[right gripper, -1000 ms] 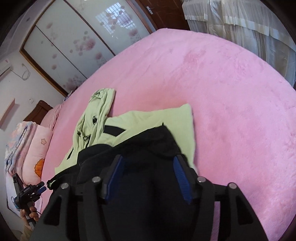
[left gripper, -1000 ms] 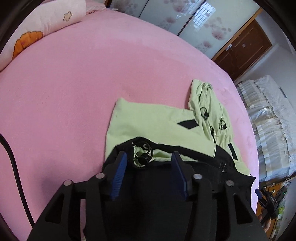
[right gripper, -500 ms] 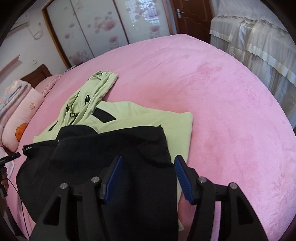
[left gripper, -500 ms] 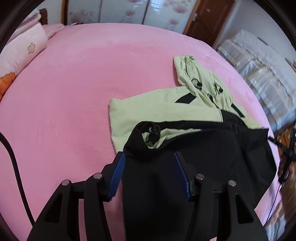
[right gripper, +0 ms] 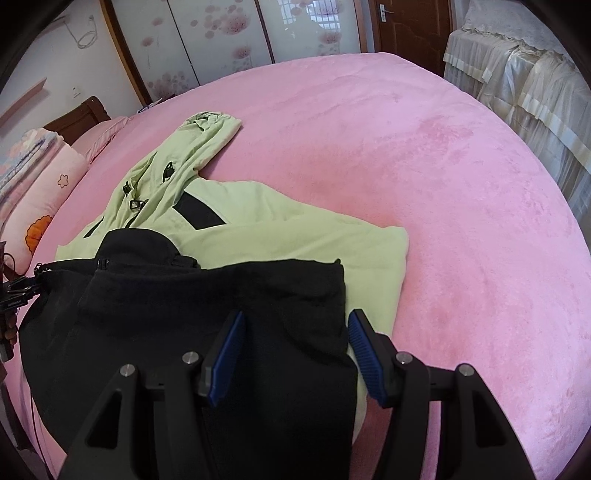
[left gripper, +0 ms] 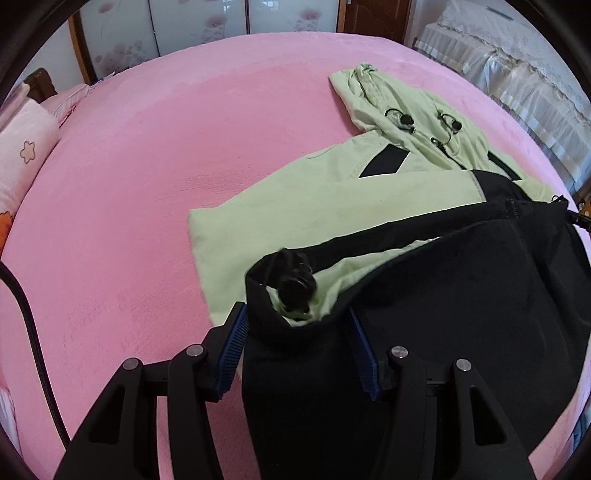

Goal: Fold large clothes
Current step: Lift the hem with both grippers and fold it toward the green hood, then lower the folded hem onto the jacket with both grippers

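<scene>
A light green and black hooded jacket (left gripper: pixel 295 206) (right gripper: pixel 295 240) lies spread on the pink bed (left gripper: pixel 147 147) (right gripper: pixel 461 184), its hood (left gripper: pixel 388 99) (right gripper: pixel 192 147) at the far end. The black lower part (left gripper: pixel 461 288) (right gripper: pixel 184 295) is doubled back over the green body. My left gripper (left gripper: pixel 297 310) is shut on the black hem's left corner, where a drawstring toggle (left gripper: pixel 295 284) shows. My right gripper (right gripper: pixel 297 314) is shut on the hem's right corner. Black cloth fills the gap between both pairs of blue pads.
Pink pillows (left gripper: pixel 22 162) (right gripper: pixel 48 184) sit at the bed's left edge. Floral sliding wardrobe doors (left gripper: pixel 221 18) (right gripper: pixel 240 33) and a brown door (right gripper: pixel 406 26) stand behind. White lace-covered furniture (left gripper: pixel 517 55) (right gripper: pixel 517 74) is on the right. A black cable (left gripper: pixel 29 325) hangs at left.
Both grippers have rolled upright and sunk toward the bed, carrying the black hem. The black part now hangs lower and covers more of the green body.
</scene>
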### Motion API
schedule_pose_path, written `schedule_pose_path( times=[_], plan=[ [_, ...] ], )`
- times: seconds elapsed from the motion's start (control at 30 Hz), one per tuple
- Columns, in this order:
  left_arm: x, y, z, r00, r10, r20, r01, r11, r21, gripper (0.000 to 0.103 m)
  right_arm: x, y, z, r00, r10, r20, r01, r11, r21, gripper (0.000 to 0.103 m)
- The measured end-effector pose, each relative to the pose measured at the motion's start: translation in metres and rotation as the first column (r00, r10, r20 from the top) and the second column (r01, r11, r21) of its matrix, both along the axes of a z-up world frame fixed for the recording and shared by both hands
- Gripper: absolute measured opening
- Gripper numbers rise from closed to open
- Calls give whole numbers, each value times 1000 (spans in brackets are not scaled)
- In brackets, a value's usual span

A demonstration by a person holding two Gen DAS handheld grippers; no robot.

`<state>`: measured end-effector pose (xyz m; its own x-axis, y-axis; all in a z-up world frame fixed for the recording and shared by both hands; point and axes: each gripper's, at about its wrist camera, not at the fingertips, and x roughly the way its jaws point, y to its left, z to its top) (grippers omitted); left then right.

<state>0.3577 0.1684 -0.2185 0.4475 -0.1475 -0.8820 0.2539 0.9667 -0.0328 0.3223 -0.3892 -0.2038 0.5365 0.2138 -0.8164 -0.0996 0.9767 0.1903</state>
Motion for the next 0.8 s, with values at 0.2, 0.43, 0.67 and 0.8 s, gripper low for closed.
schedule_pose_path(
  times=[0.2, 0.43, 0.67, 0.8],
  plan=[
    [11, 9, -13, 999, 47, -11, -48, 998, -49, 28, 8, -3, -12, 1000, 3, -31, -3, 1000, 19, 58],
    [-11, 11, -6, 985, 151, 86, -146, 988, -58, 9, -2, -18, -15, 996, -83, -12, 83, 995, 52, 17],
    [-35, -14, 18, 943, 269, 195, -288, 954, 79, 9, -27, 7, 11, 990, -85, 115, 95, 992, -87, 10],
    [-35, -21, 47, 912, 319, 258, -355, 929, 106, 9, -32, 15, 40, 972, -100, 211, 126, 986, -111, 10]
  ],
)
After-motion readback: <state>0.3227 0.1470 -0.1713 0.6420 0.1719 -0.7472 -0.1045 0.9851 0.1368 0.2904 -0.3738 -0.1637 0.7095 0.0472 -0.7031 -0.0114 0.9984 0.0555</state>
